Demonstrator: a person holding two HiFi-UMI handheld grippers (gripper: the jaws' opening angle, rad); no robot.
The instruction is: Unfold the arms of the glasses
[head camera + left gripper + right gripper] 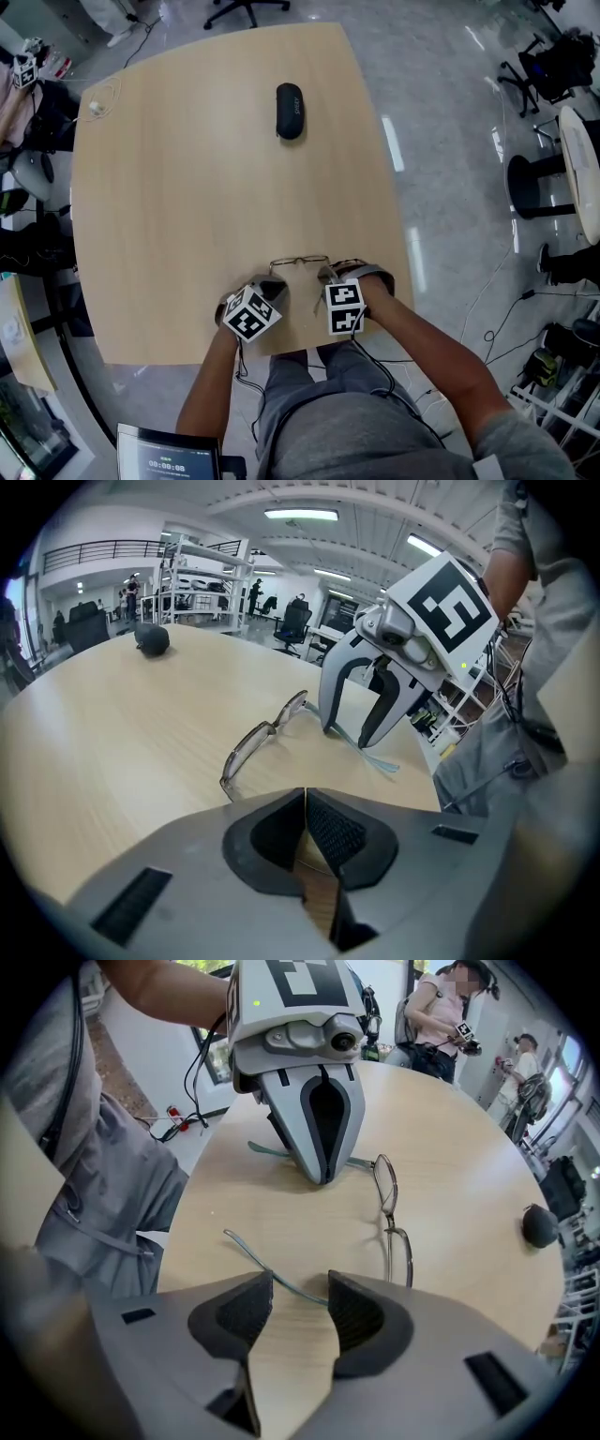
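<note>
Thin-framed glasses lie lenses-out on the wooden table, close to its near edge. My right gripper is open, and one glasses arm runs across the gap between its jaws. The left gripper view shows the same: right gripper astride that pale arm. My left gripper is shut, tips down at the other arm. That arm passes behind the left gripper, so contact is hidden. In the head view the left gripper and right gripper sit just behind the frame.
A black glasses case lies at the far middle of the table. A white cable rests at the far left corner. The near table edge is right behind both grippers. Two people stand beyond the table.
</note>
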